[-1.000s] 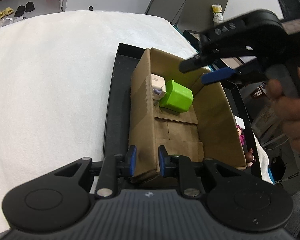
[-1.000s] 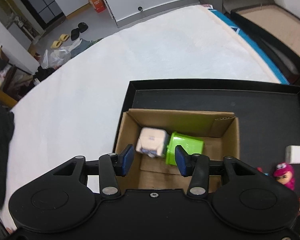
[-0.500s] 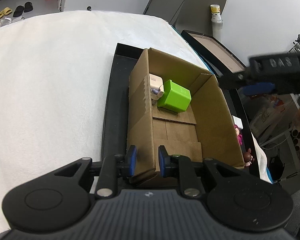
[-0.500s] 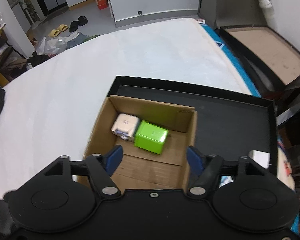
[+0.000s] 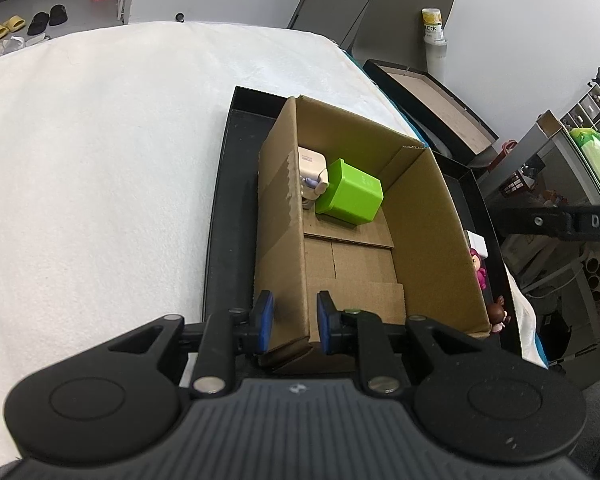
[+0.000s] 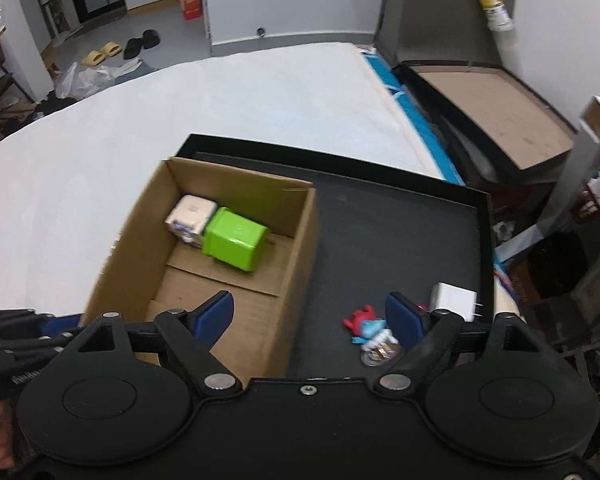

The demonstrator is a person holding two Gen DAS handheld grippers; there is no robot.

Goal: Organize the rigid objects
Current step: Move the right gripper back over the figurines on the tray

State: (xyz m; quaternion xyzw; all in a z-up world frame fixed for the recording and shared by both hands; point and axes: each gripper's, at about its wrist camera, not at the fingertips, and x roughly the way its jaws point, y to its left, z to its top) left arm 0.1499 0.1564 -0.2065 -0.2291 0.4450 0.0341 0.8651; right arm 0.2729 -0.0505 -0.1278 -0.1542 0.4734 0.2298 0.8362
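An open cardboard box [image 5: 280, 208] stands in a black tray [image 5: 220, 200] on the white cloth. My left gripper [image 5: 291, 322] is shut on the box's near left wall by the corner. Inside at the far end lie a green box [image 5: 350, 193] and a cream cube [image 5: 311, 164]. My right gripper [image 6: 308, 316] hovers over the box's right wall [image 6: 300, 248], jaws opening, nothing pressed between them. A blue and red figurine [image 6: 368, 328] and a white charger [image 6: 454, 302] lie on the tray floor [image 6: 400, 232] by its right finger.
A pink figurine [image 5: 479, 268] and a brown one [image 5: 498, 314] lie in the tray right of the box. Beyond the cloth's right edge sits another black tray with a brown board [image 6: 492, 108]. Shelves and clutter fill the far right.
My right gripper has swung to the right from above the box toward the tray's open side, and its jaws have spread wide. The left gripper keeps its hold without moving.
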